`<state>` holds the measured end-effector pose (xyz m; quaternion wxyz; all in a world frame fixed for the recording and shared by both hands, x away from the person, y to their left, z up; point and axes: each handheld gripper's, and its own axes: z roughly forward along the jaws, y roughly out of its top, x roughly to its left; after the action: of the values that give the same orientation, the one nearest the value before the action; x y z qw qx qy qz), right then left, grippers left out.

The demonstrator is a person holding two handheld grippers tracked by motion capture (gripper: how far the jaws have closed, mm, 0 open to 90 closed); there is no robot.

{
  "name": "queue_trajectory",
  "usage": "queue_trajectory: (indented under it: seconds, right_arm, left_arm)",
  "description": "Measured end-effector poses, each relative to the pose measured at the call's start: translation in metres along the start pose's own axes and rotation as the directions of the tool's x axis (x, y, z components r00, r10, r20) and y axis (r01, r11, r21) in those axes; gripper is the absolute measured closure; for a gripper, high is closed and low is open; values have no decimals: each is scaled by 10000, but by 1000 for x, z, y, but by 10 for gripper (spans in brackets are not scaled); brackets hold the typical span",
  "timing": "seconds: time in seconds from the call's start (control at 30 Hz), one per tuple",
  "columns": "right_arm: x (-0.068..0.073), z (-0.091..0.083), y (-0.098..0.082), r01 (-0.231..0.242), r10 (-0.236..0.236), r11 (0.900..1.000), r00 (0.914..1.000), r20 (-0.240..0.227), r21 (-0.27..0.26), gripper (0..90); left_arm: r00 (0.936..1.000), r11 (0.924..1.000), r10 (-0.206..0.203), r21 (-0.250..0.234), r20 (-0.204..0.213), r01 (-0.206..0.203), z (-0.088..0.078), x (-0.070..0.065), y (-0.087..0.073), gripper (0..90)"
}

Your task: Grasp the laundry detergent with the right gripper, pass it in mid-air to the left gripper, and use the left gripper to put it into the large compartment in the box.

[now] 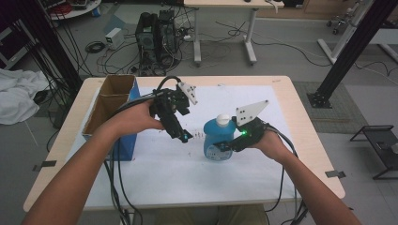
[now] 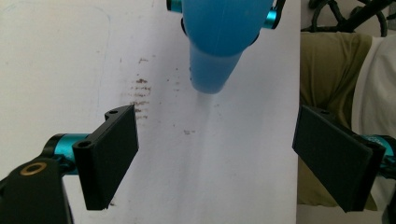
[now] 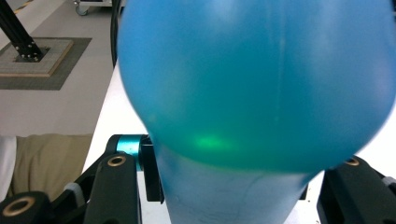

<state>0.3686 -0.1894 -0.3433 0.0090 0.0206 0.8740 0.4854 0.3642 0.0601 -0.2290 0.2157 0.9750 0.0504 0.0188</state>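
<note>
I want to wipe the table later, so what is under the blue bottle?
Under the blue bottle, clamped by the right hand-held gripper, lies the white sheet on the table, with brown stains nearby. The spot directly beneath its base is covered.

Robotics lab, computer tower [image 1: 157, 35], floor cables [image 1: 281, 44], black aluminium frame [image 1: 349, 49]

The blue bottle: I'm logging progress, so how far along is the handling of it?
Done: the right gripper is clamped on the blue bottle, white cap still on. In hand: the bottle, tilted just over the white mat. Left: the left gripper, jaws open and empty, has taken hold of nothing; the cardboard box stands apart.
</note>
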Motion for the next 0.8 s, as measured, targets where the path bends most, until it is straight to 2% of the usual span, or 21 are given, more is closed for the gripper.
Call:
queue_trajectory:
  seconds: [0.03, 0.07, 0.1, 0.27, 0.3, 0.37, 0.43, 0.47, 0.5, 0.53, 0.57, 0.63, 0.67, 0.73, 0.8]
  right_arm:
    - [-1, 1, 0, 168, -168, 9998, 9999, -23, -65, 451]
    - [0, 0, 1, 62, -62, 10000, 10000, 1, -31, 451]
    - [-1, 1, 2, 215, -215, 9997, 9998, -8, -65, 451]
    - [0, 1, 5, 104, -105, 9999, 9999, -102, -102, 451]
    - [-1, 1, 6, 198, -198, 9998, 9998, -52, -46, 451]
    - [0, 1, 9, 39, -40, 10000, 9998, -177, -66, 451]
    - [-1, 1, 12, 183, -185, 9998, 9995, -251, -76, 451]
    - [1, 1, 13, -103, 106, 9999, 9992, -394, 67, 451]
    - [2, 2, 15, -141, 142, 9999, 9986, -503, 28, 451]
    - [0, 3, 16, 164, -164, 9999, 9989, -447, -2, 451]
    - [0, 4, 18, 42, -38, 10000, 9989, -468, 76, 451]
    - [0, 4, 19, 24, -17, 9999, 9987, -510, 148, 451]
    - [-2, 6, 20, 353, -354, 9994, 9982, -493, -43, 451]
    - [-2, 7, 22, 213, -210, 9998, 9985, -496, 46, 451]
    - [-5, 9, 23, 577, -580, 9983, 9973, -461, -85, 450]
  left_arm:
    - [10000, 10000, 16, 3, 35, -16, 0, 0, 3, 144]
    - [10000, 10000, 30, 41, 48, -30, 0, -1, 6, 144]
    - [9999, 10000, 67, 39, 83, -68, 0, -1, 9, 145]
    - [9996, 9998, 185, 36, 211, -186, -1, -3, 25, 144]
    - [9994, 10000, 72, 0, 324, -72, 0, -3, 27, 144]
    - [9990, 9996, 224, 189, 386, -231, 0, -3, 33, 144]
    - [9989, 9995, 173, 257, 445, -185, 1, -3, 37, 145]
    - [9986, 9994, 181, 298, 496, -195, 1, -3, 39, 144]
    - [9985, 9991, 229, 349, 488, -247, 2, -3, 41, 144]
    - [9985, 9991, 229, 349, 488, -247, 2, -3, 41, 145]
    - [9982, 9985, 340, 420, 484, -361, 2, -2, 44, 144]
    - [9980, 9987, 320, 379, 544, -341, 2, -2, 45, 144]
    - [9979, 9984, 374, 404, 524, -395, 2, -2, 46, 144]
    - [9975, 9978, 388, 508, 583, -418, 2, -2, 48, 144]
    - [9973, 9973, 403, 589, 616, -439, 2, -2, 50, 145]
